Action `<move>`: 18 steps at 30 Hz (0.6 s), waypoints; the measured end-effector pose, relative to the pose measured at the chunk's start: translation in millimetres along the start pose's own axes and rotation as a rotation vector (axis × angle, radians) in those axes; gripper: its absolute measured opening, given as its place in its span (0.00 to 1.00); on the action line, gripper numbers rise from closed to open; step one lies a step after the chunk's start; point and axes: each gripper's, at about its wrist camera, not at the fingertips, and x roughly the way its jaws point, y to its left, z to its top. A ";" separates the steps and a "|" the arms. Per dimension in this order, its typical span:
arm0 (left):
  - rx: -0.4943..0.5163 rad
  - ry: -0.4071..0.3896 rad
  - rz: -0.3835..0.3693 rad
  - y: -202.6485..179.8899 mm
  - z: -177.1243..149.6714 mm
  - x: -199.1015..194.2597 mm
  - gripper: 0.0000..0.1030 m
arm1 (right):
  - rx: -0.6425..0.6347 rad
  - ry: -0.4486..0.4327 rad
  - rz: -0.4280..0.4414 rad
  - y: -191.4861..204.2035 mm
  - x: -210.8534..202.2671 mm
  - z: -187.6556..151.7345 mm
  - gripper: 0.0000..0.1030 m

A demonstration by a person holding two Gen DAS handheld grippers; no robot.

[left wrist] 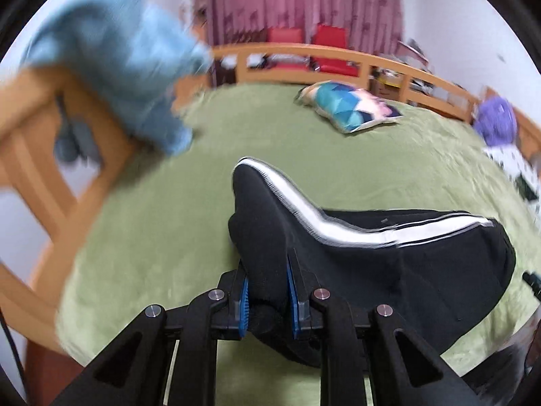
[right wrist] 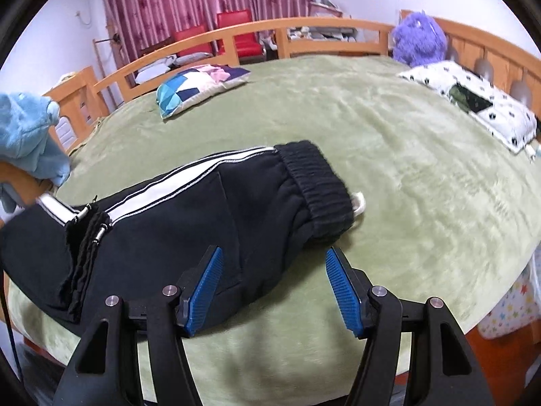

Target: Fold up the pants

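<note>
Black pants are clamped in the left claw; right claw gapes above them.

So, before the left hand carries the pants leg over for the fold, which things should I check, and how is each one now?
1. Left gripper shut on the pants: ok, black fabric is clamped between the blue pads.
2. Right gripper free of the fabric: ok, fingers apart, only hovering over the edge.
3. Waistband lying flat on the green blanket: ok.
4. White drawstring tucked in: not ok, it sticks out.
5. Landing area free: ok, the patterned pillow lies apart.
6. Both layers gripped: cannot tell.
</note>
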 end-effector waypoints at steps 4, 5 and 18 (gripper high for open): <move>0.120 -0.053 0.017 -67.5 24.8 -34.0 0.17 | 0.019 -0.028 0.028 -27.5 -9.6 2.7 0.64; 0.144 -0.062 0.015 -85.6 31.2 -40.2 0.17 | 0.030 -0.031 0.031 -38.5 -11.5 3.8 0.64; 0.481 -0.098 -0.447 -347.3 29.3 -71.4 0.08 | 0.180 0.021 0.011 -134.3 -16.3 -17.9 0.65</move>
